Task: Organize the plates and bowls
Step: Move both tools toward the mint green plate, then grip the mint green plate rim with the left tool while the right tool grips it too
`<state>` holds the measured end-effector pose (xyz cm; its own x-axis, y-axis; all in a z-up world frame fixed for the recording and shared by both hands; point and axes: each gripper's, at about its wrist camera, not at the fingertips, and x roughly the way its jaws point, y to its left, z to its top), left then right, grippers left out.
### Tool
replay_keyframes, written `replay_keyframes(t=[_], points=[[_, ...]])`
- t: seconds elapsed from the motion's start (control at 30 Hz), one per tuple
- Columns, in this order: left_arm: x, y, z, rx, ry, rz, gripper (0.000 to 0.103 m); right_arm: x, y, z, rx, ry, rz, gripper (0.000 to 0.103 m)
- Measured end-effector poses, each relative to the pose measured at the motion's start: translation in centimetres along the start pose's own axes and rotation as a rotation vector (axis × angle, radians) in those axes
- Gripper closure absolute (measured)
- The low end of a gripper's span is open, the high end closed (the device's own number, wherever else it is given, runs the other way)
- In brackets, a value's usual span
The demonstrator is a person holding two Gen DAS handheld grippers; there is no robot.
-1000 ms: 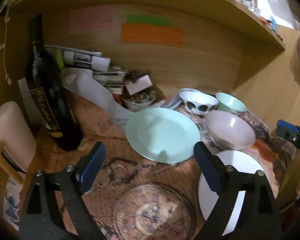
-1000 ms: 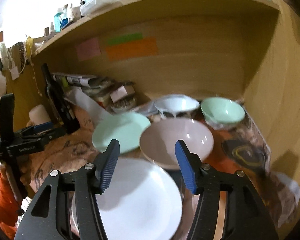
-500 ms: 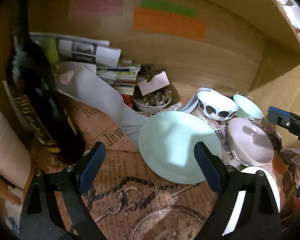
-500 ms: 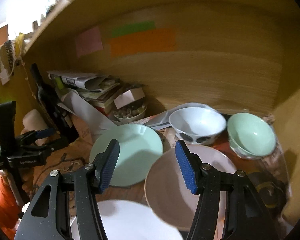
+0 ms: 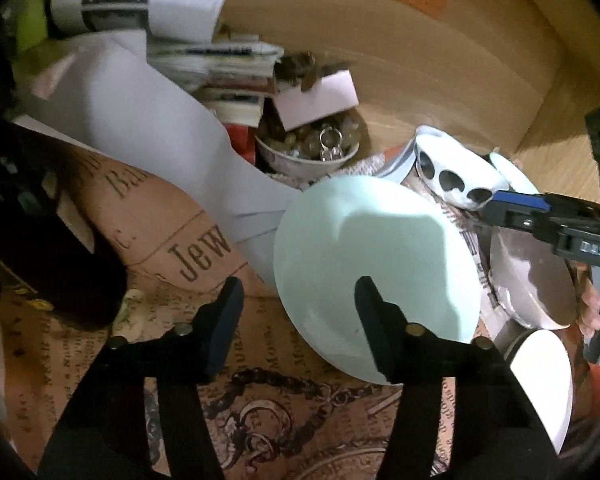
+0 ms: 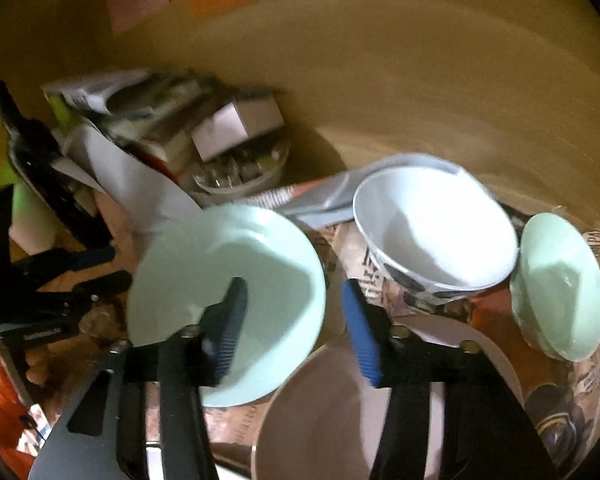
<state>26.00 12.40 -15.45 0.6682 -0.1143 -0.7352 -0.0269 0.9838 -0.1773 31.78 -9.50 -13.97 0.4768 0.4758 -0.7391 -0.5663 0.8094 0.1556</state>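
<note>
Mint-green plate (image 5: 376, 264) lies unstacked with the bowls scattered at its three o'clock, both grippers (image 5: 298, 320) (image 6: 292, 320) narrowing, nothing clamped, sorting barely begun.

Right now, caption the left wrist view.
Left tool closing at the mint plate's near rim, nothing gripped.

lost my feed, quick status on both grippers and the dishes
Left gripper and right gripper both closing, nothing gripped. Left at near rim of mint plate; right over gap between it and pink bowl. Dark bottle close left.
</note>
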Motion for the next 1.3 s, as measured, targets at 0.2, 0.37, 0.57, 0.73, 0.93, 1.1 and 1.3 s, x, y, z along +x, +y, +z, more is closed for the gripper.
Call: replay_keyframes(t=[0.2, 0.37, 0.57, 0.73, 0.93, 1.1, 1.3], points=[[1.1, 0.4, -0.5, -0.016, 0.034, -0.033, 0.056, 2.5, -0.7, 1.0, 0.007, 0.086, -0.012, 0.065], [1.8, 0.6, -0.9, -0.019, 0.058, -0.056, 0.060, 4.1, -1.2, 1.9, 0.012, 0.152, -0.024, 0.064], [2.8, 0.8, -1.0, -0.028, 0.099, -0.107, 0.073, 5.3, -1.0, 2.5, -0.013, 0.201, -0.042, 0.065], [2.9, 0.8, -1.0, -0.022, 0.105, -0.127, 0.076, 5.9, -0.4, 2.6, -0.048, 0.235, -0.049, 0.071], [2.7, 0.9, -1.2, -0.014, 0.106, -0.108, 0.079, 6.3, 0.6, 2.8, -0.071, 0.238, -0.054, 0.079], [2.0, 1.7, -1.5, -0.027, 0.102, -0.072, 0.079, 5.2, 1.7, 2.7, -0.086, 0.241, -0.019, 0.079], [0.9, 3.3, -2.1, -0.043, 0.096, -0.050, 0.079, 4.5, 4.2, 1.6, -0.157, 0.262, -0.009, 0.079]])
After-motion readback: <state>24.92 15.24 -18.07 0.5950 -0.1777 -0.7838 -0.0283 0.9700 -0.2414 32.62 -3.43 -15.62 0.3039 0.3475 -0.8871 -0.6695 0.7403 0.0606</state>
